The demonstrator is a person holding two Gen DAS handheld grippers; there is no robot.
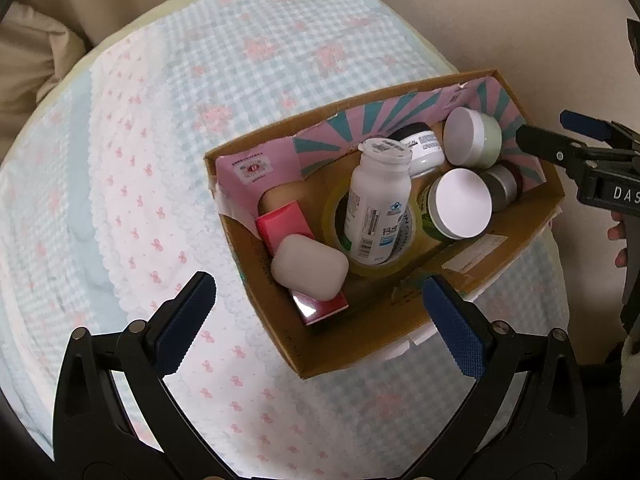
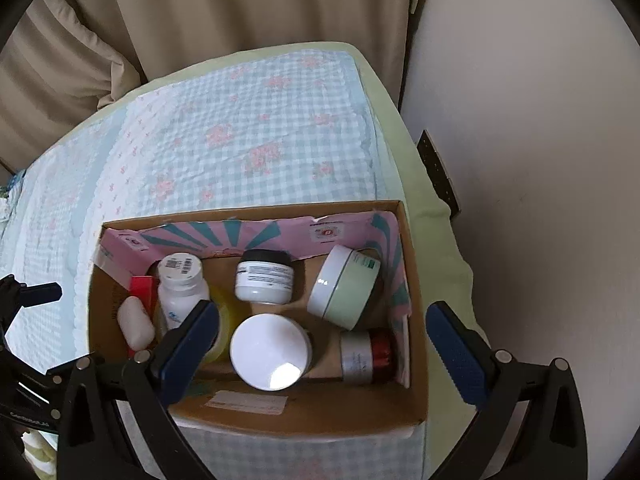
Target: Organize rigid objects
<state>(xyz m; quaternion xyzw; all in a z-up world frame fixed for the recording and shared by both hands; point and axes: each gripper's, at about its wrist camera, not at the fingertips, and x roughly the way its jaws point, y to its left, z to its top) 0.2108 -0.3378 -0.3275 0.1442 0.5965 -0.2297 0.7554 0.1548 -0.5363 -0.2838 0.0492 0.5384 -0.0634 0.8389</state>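
A cardboard box [image 1: 360,344] [image 2: 296,412] sits on the quilted bed. It holds a white pill bottle [image 1: 378,200] [image 2: 180,284], a white soap-shaped case [image 1: 308,266] [image 2: 135,322] on a red box [image 1: 286,220], a tape roll [image 1: 340,220], a pale green jar [image 1: 474,138] [image 2: 346,286], a white-lidded jar [image 1: 462,204] [image 2: 270,350], a black-lidded white jar [image 2: 264,276] and a silver and red jar [image 2: 366,356]. My left gripper [image 1: 320,320] is open and empty over the box's near corner. My right gripper [image 2: 324,352] is open and empty above the box.
The bed is covered by a blue gingham and pink-patterned quilt [image 1: 192,120] [image 2: 256,128]. Beige curtains [image 2: 200,12] hang behind it and a white wall [image 2: 520,160] lies to the right. The right gripper shows at the right edge of the left wrist view [image 1: 580,152].
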